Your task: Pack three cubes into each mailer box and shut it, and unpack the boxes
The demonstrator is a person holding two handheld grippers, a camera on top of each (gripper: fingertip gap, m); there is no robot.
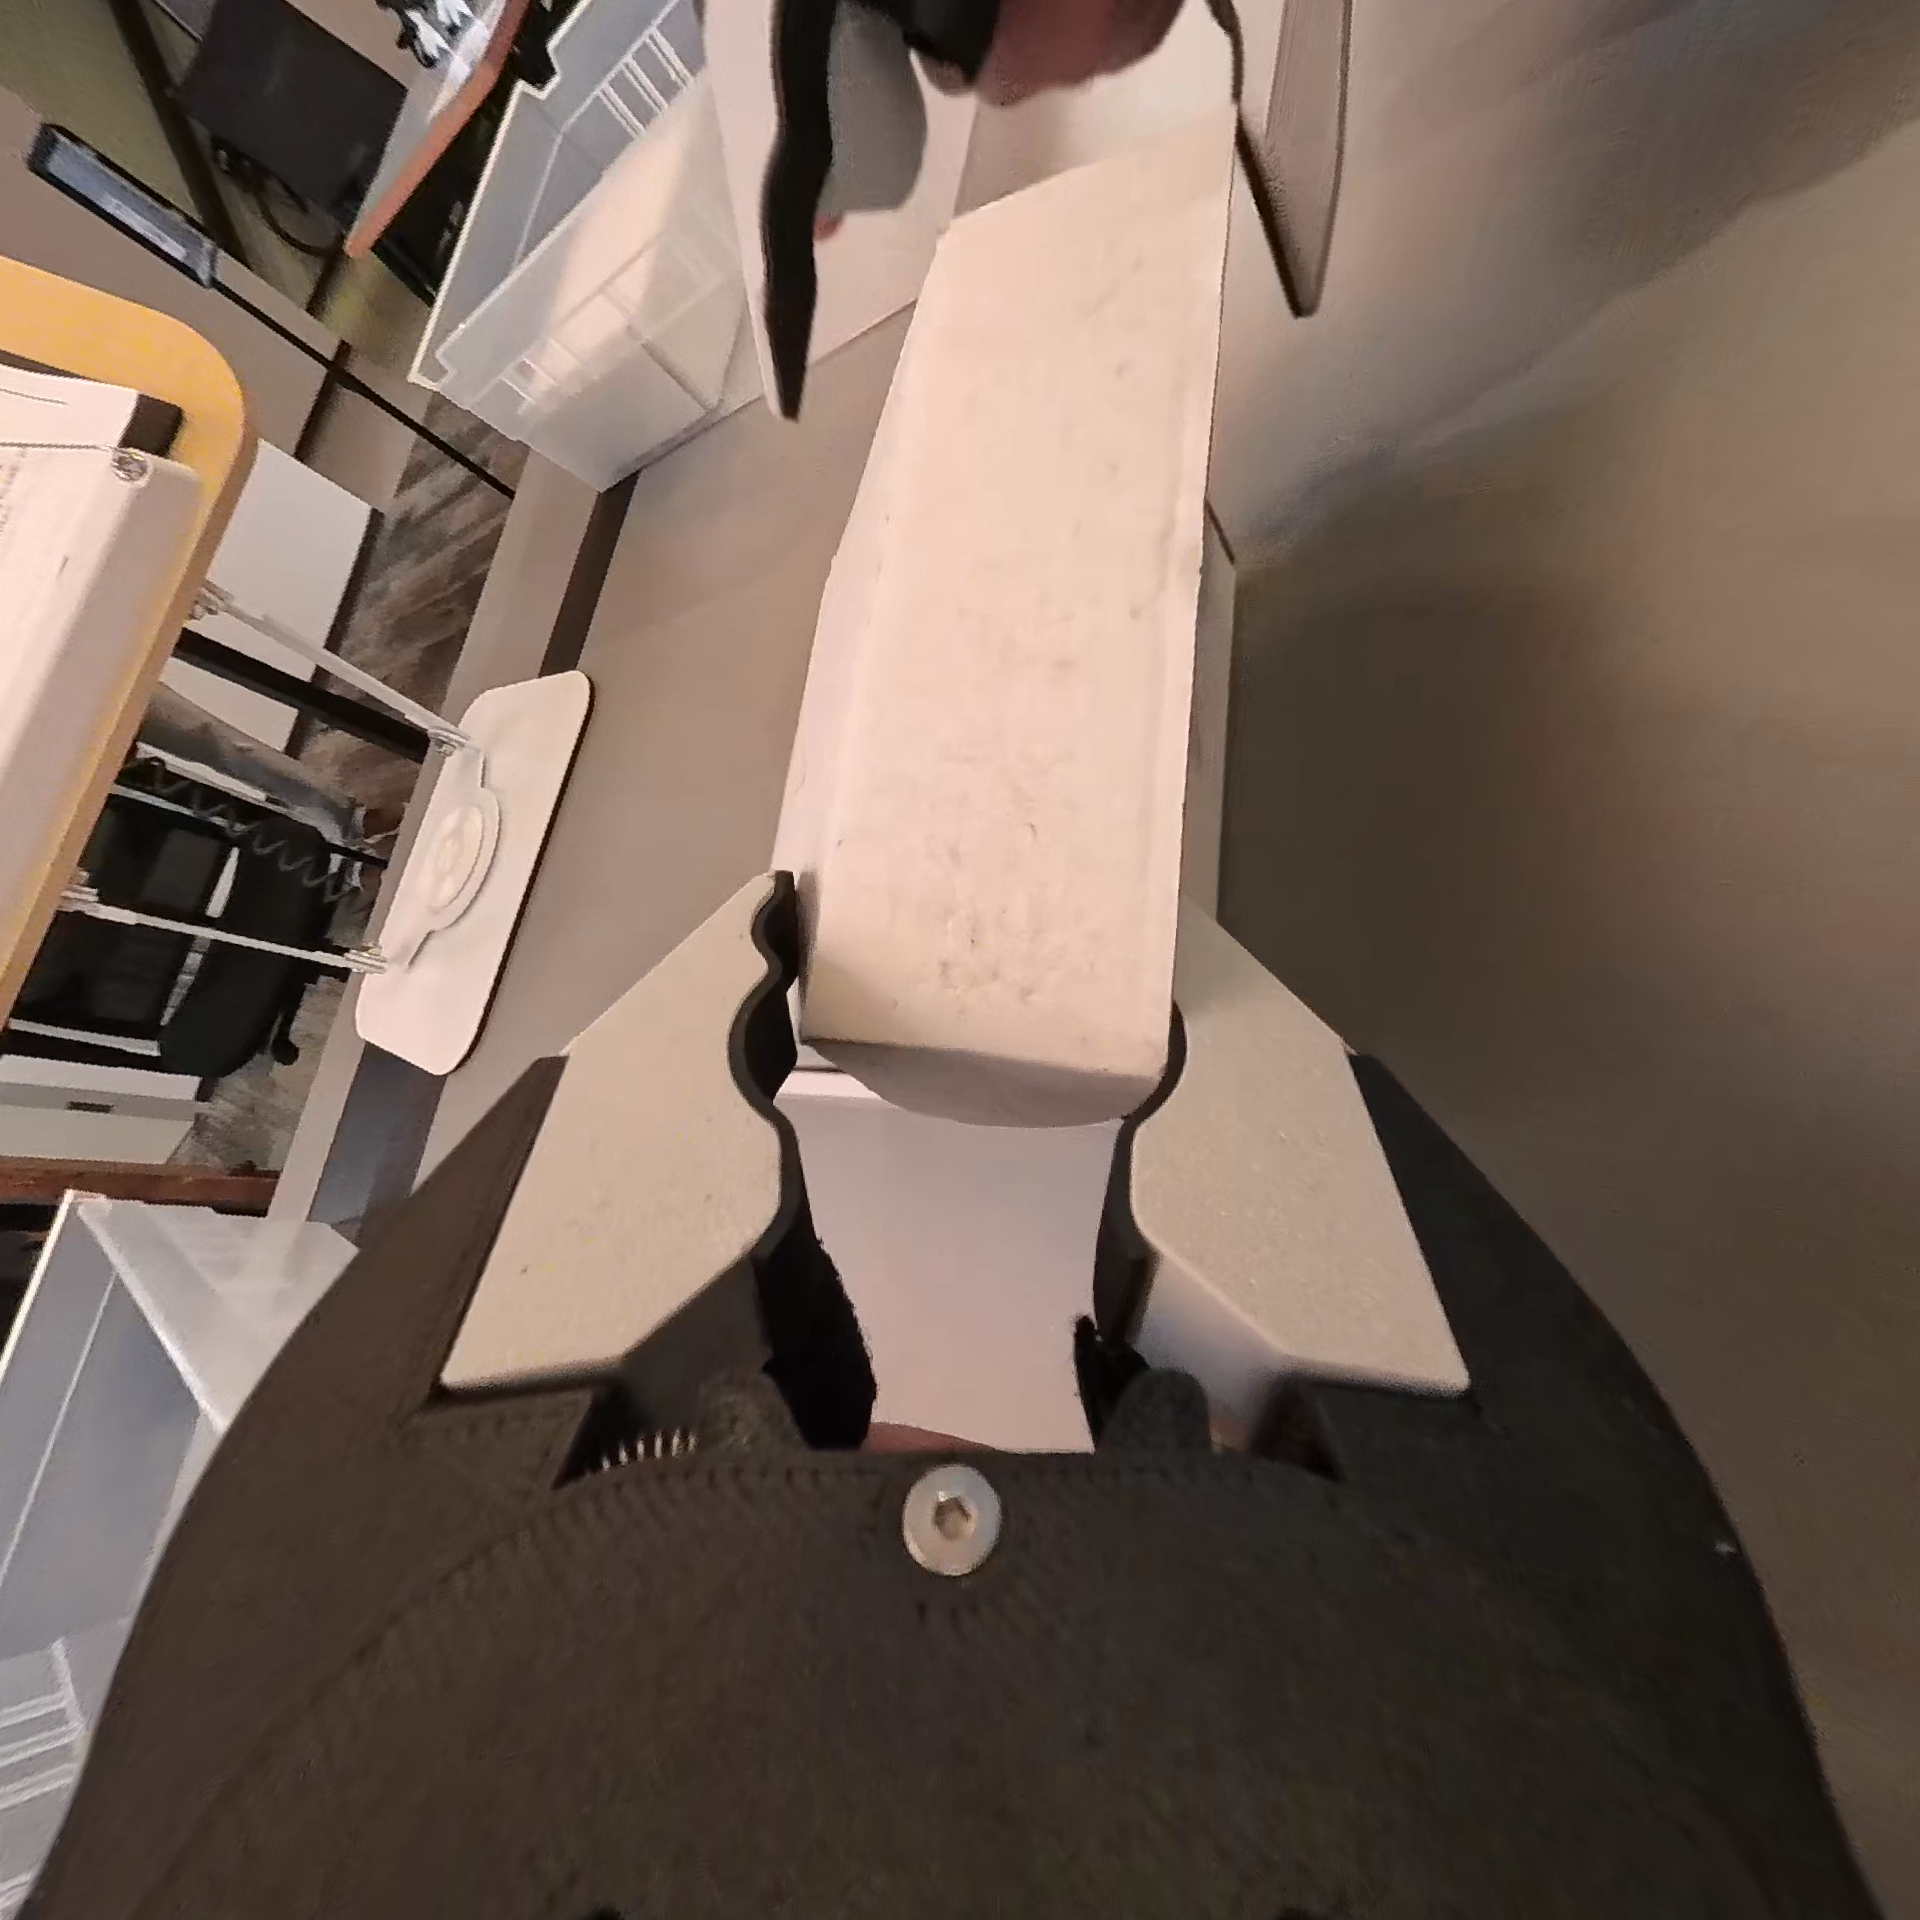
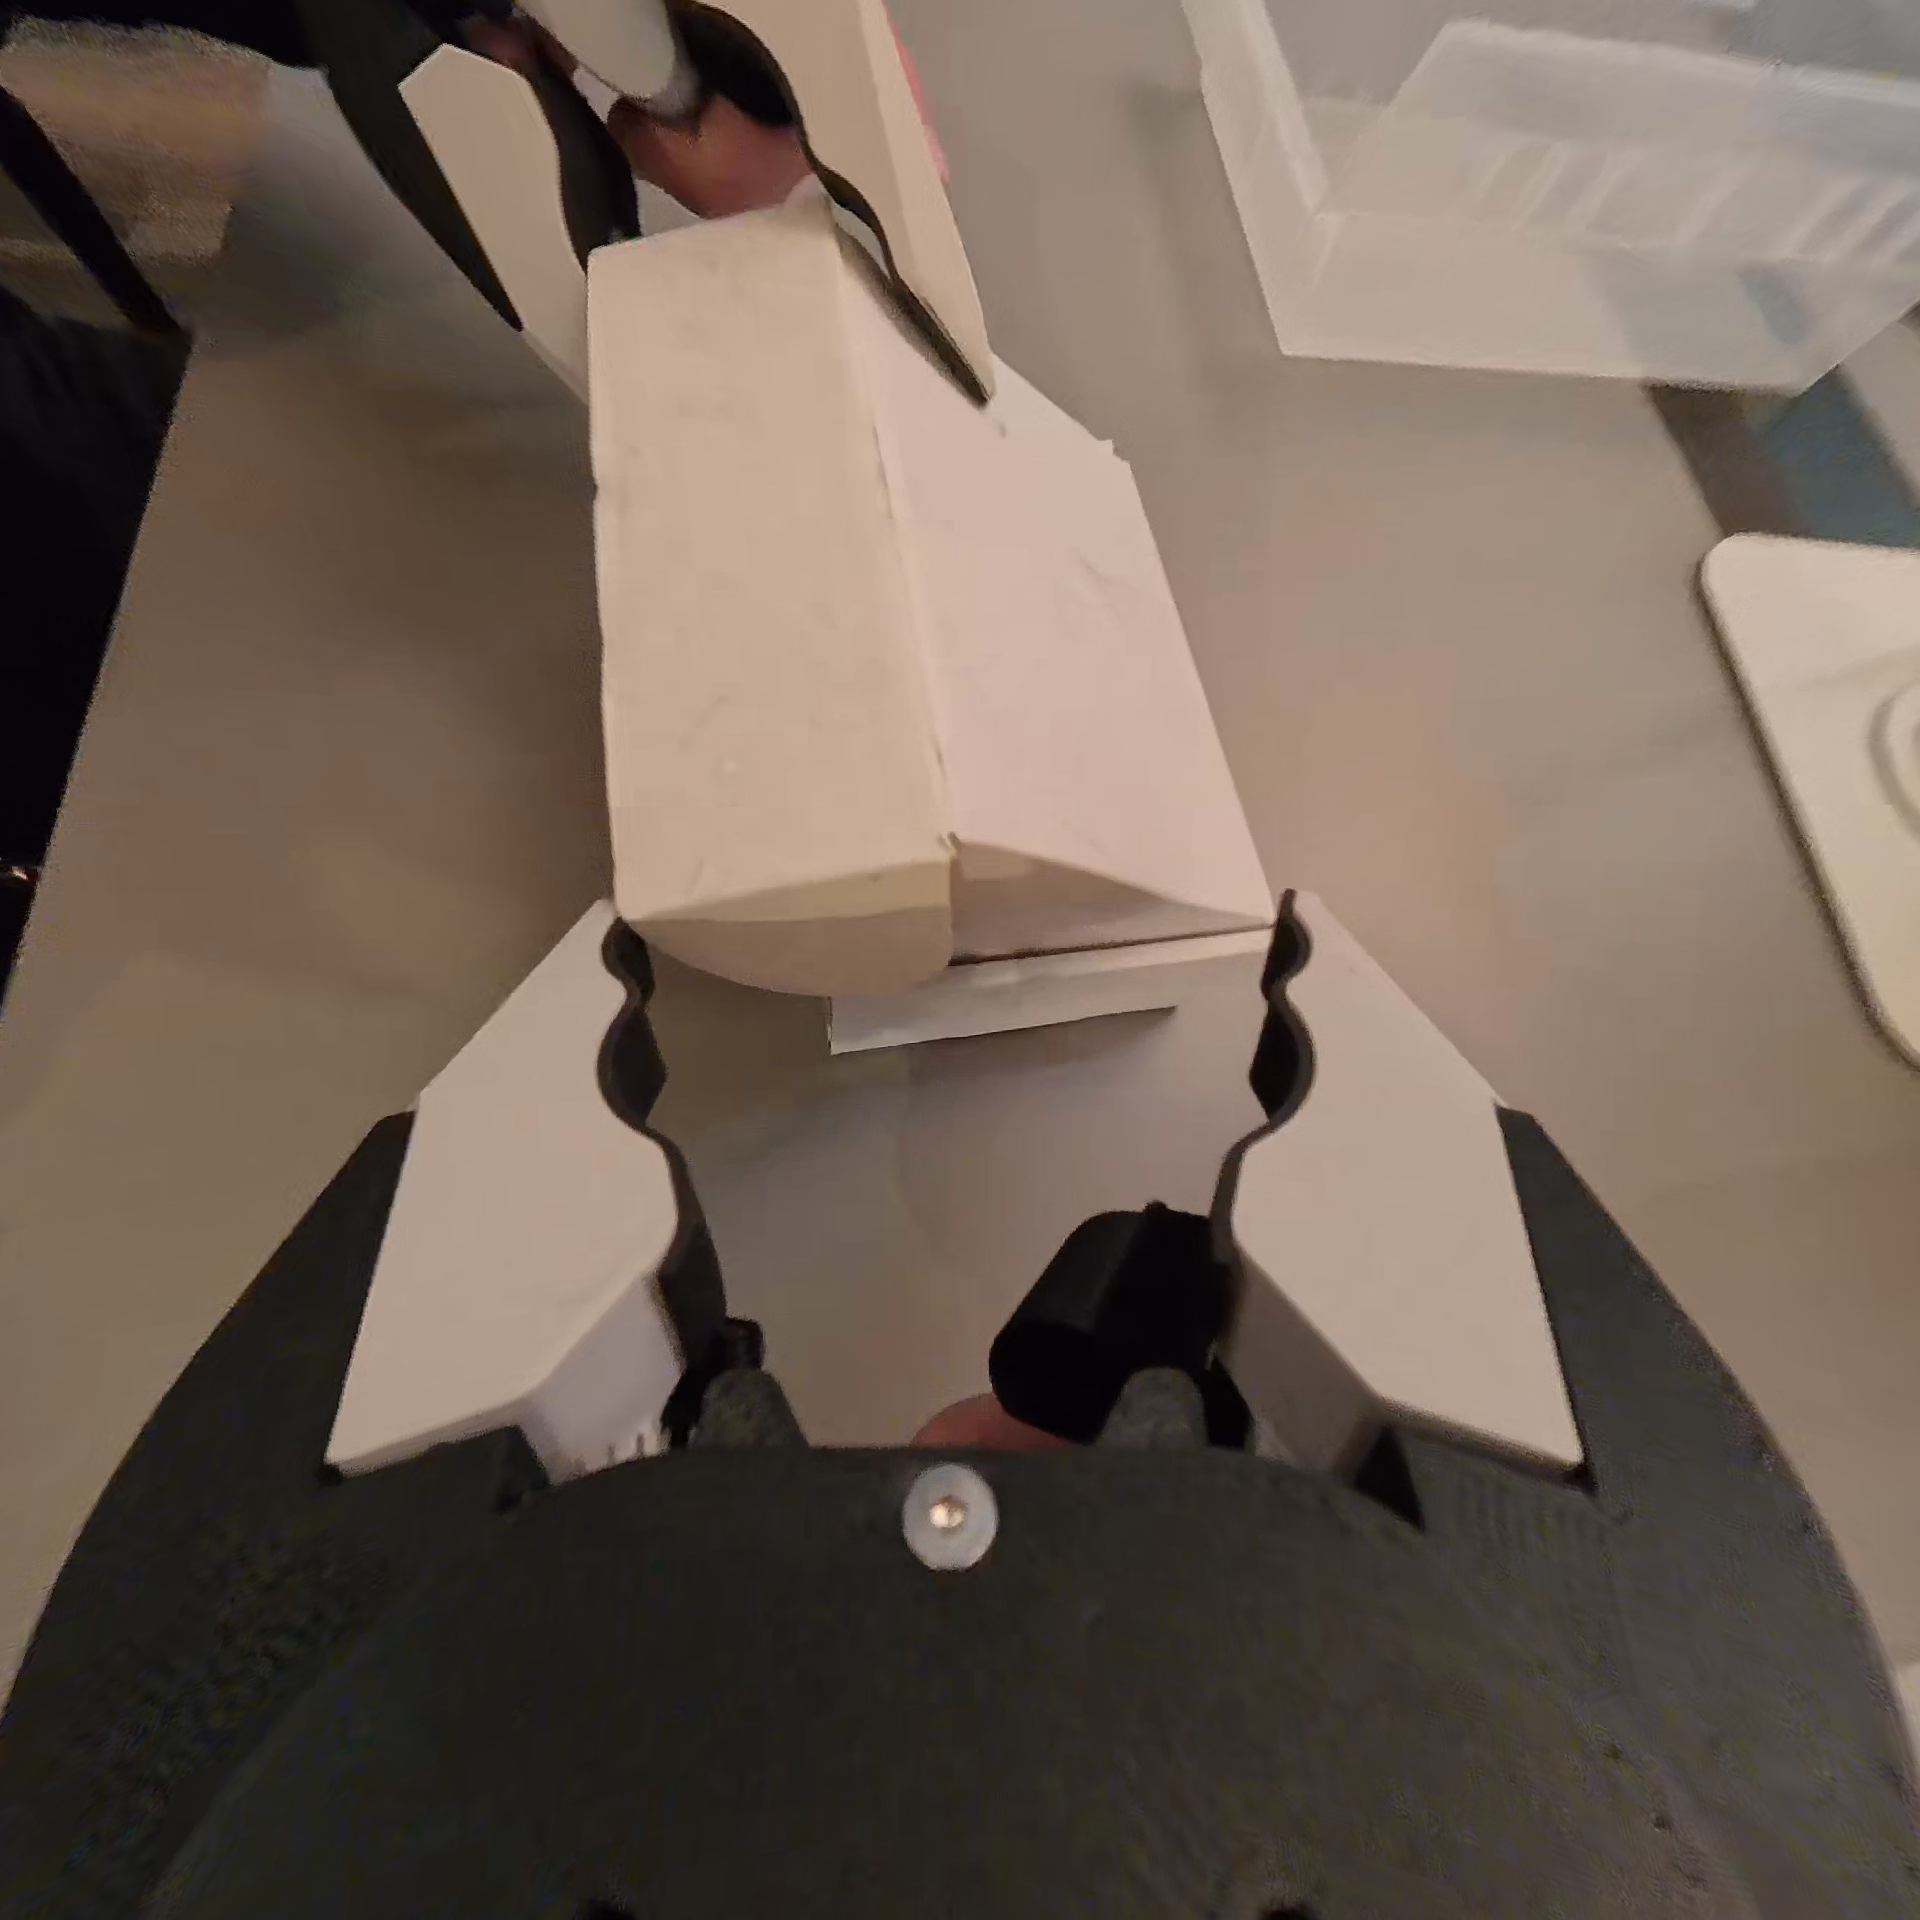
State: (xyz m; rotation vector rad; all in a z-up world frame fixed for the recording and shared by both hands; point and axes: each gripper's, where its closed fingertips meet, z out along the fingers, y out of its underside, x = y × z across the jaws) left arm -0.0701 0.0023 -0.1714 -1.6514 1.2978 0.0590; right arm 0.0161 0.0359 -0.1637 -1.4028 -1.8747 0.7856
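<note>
The white mailer box is clamped at one end by the left gripper above the worktop, seemingly so it is steadied while the right gripper, jaws apart, is held at its opposite end, where a flap sits ajar.

We see a pale grey counter under warm, dim light. On it stand clear plastic bins, and a white rounded board lies at its edge. In the left wrist view, past the counter's edge, we make out patterned grey flooring, a yellow-edged rounded tabletop, black metal shelving and a dark screen farther back.
</note>
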